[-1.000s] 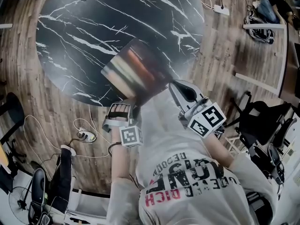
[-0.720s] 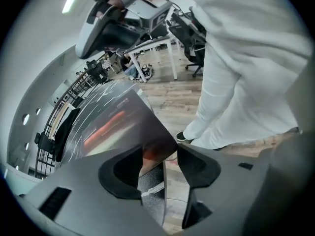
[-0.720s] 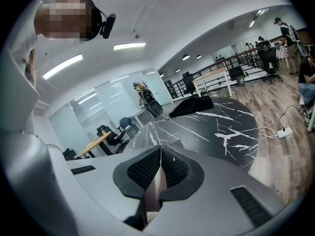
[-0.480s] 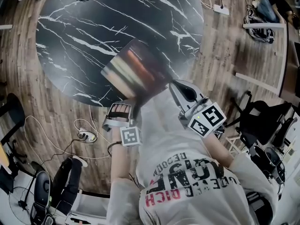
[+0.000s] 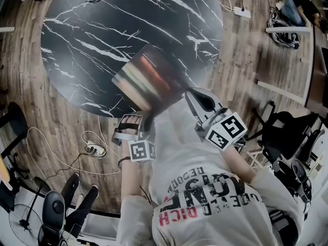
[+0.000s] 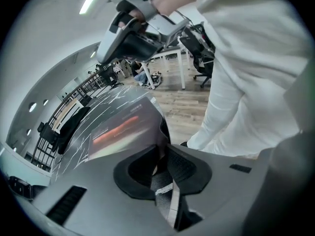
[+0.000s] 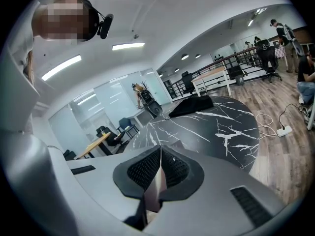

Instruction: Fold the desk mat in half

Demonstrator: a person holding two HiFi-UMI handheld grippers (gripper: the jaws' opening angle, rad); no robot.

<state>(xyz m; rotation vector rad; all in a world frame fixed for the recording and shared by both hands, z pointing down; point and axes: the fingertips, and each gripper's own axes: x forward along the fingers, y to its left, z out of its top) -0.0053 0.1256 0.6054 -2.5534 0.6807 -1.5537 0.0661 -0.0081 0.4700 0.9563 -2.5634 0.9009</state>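
The left gripper [image 6: 161, 157] has just been closing its jaws, which pinch the near left corner of the desk mat [image 5: 148, 78]. The right gripper [image 7: 159, 170] is clamped on the near right corner. The mat slopes away across the table's [image 5: 92, 29] near edge toward its middle. I cannot tell which side is longer.

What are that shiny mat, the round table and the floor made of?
Desk mat: thin, glossy sheet, likely plastic or faux leather; it reflects light streaks. Tabletop: black with white veins, marble or marble-look. Floor: wood-grain planks, wood or laminate.
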